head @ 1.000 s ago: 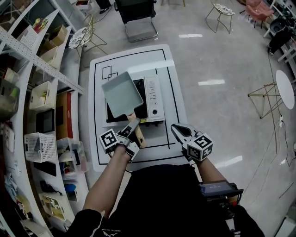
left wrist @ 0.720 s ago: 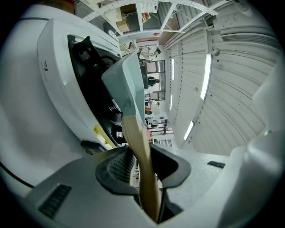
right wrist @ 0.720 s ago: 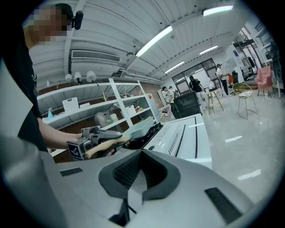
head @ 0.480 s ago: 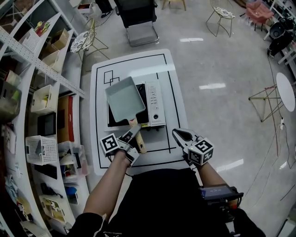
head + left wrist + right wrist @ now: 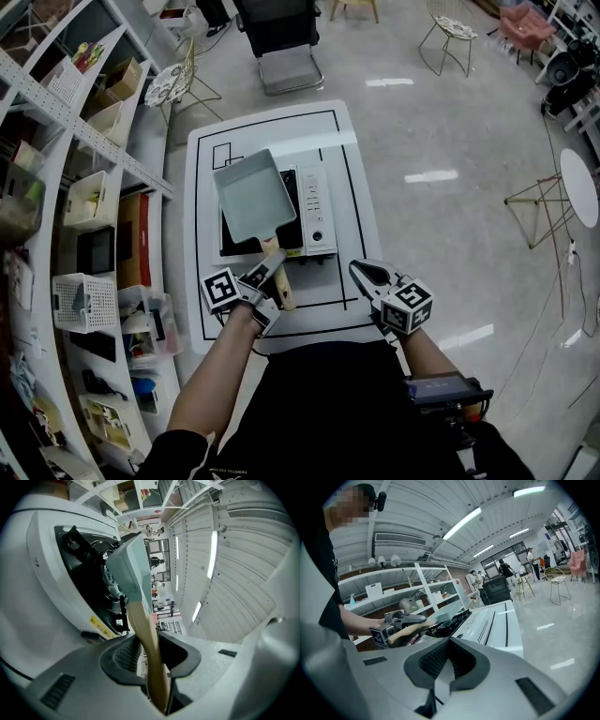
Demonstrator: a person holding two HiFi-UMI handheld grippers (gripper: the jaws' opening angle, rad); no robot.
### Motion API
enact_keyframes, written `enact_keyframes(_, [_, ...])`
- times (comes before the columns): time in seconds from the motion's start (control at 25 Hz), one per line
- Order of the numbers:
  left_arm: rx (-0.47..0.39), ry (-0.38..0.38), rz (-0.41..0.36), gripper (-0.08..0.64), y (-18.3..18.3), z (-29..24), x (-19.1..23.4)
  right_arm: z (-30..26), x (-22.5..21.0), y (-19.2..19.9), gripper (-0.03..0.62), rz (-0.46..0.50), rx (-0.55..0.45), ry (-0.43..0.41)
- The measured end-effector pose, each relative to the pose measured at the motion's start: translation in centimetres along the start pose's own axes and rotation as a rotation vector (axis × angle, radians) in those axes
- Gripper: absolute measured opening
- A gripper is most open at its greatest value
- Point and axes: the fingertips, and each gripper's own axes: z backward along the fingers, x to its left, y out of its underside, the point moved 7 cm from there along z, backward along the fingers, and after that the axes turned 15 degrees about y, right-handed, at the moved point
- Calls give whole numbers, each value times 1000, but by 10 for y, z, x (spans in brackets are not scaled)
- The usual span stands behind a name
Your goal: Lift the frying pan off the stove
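Observation:
A pale green rectangular frying pan [image 5: 255, 199] with a wooden handle [image 5: 279, 277] hangs above the black burner of a white portable stove [image 5: 316, 211]. My left gripper [image 5: 267, 272] is shut on the handle, near its end. In the left gripper view the handle [image 5: 151, 653] runs up between both pads to the pan [image 5: 131, 569], with the stove [image 5: 89, 588] at the left. My right gripper [image 5: 367, 274] hovers over the table's near edge, right of the stove. Its pads meet in the right gripper view with nothing between them [image 5: 443, 667].
The stove stands on a white table [image 5: 361, 178] marked with black lines. Curved shelves [image 5: 94, 159] with boxes and baskets run along the left. A black chair [image 5: 281, 37] stands beyond the table's far end. People stand far off in the right gripper view.
The pan stays held over the stove and has barely shifted. The right gripper has not moved.

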Motion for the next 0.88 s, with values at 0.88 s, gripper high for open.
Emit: enact_keyframes(0.88, [47, 54, -57, 115, -8, -8, -38, 2, 3, 1, 25, 11, -7, -11])
